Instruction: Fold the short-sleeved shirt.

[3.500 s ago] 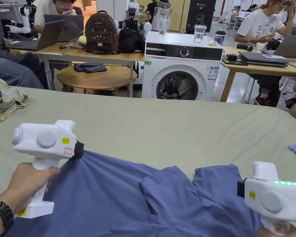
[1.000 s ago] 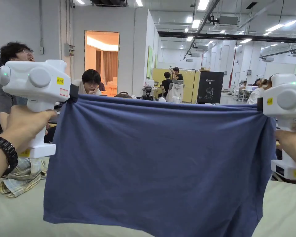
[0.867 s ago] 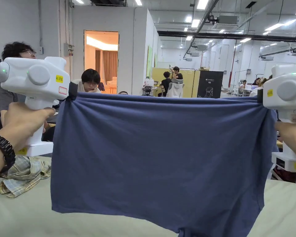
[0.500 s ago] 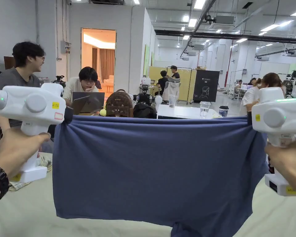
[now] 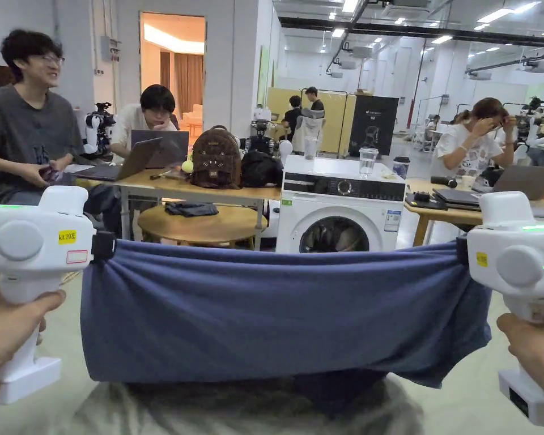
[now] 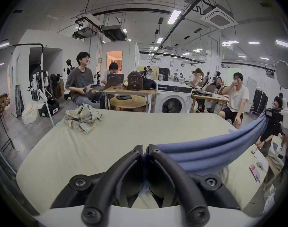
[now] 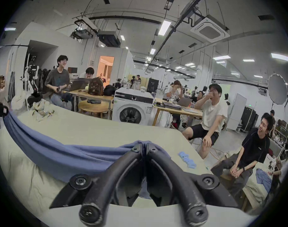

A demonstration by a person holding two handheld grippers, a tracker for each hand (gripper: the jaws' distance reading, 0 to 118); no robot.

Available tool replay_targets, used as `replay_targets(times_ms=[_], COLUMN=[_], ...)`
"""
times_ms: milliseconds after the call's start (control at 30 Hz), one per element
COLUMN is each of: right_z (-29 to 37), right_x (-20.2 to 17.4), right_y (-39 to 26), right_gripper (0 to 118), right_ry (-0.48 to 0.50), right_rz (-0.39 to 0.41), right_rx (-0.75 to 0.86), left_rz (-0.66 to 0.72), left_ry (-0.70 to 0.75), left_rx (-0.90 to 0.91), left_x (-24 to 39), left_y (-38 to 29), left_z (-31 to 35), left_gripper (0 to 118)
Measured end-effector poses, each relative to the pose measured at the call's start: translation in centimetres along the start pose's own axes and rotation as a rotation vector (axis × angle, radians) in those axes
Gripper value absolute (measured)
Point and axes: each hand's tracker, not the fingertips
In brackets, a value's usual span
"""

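Head view gives you the widest read: the pale green bed (image 5: 480, 408) spreads below you, and above it hangs the blue shirt (image 5: 282, 317), stretched sideways between your two hands. You hold it by what looks like two points on one edge, well apart, so its weight pulls the fabric flat; judged from that, you are spreading it out to lay it down smooth before any fold is made. The top edge runs nearly straight from tool to tool, with only a slight sag in the middle. The lower part droops toward the bed, and a darker fold of cloth bunches under the middle; whether it touches the bed you cannot tell, since the bottom of the view is blurred.

The fabric is plain, soft and unprinted. It gathers into long rounded ridges where it nears each grip, which shows clearly in the left gripper view.

The left tongs (image 6: 145, 150) are closed on the shirt, both jaws pressed together with a thin strip of blue caught between them. The right tongs (image 7: 144, 146) are closed on it too, cloth bulging over the tips. Each grip sits near a corner of the held edge.

A crumpled plaid garment (image 6: 81, 118) lies at the bed's far left corner, well apart from the shirt.
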Motion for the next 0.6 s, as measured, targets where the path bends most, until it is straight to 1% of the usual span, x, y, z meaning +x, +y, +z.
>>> replay_targets(times_ms=[67, 100, 167, 200, 333, 500, 600], right_z=[1.0, 1.3, 1.8, 2.0, 1.3, 0.1, -1.2], right_x=[-0.2, -0.4, -0.7, -0.9, -1.4, -2.3, -2.9], right_y=[-1.6, -2.6, -4.3, -5.3, -9.4, -15.1, -18.3], right_gripper=[0, 0, 0, 0, 0, 0, 0], right_ry=[0.016, 0.014, 0.042, 0.039, 0.061, 0.103, 0.118], right_rz=[0.002, 0.013, 0.029, 0.022, 0.05, 0.051, 0.023], right_rx=[-0.02, -0.039, -0.076, -0.095, -0.198, -0.322, -0.395], left_rz=[0.017, 0.027, 0.033, 0.043, 0.056, 0.049, 0.043], left_ry=[-0.006, -0.007, -0.013, -0.011, -0.025, -0.024, -0.024], left_rx=[-0.014, -0.018, -0.035, -0.046, -0.109, -0.198, -0.262], left_x=[-0.1, -0.1, -0.2, -0.3, -0.4, 0.1, 0.7], left_y=[-1.9, -2.9, -5.0, -6.0, -10.2, -15.0, -17.4], left_z=[0.7, 1.1, 1.8, 1.8, 2.4, 2.3, 1.5], left_gripper=[0, 0, 0, 0, 0, 0, 0])
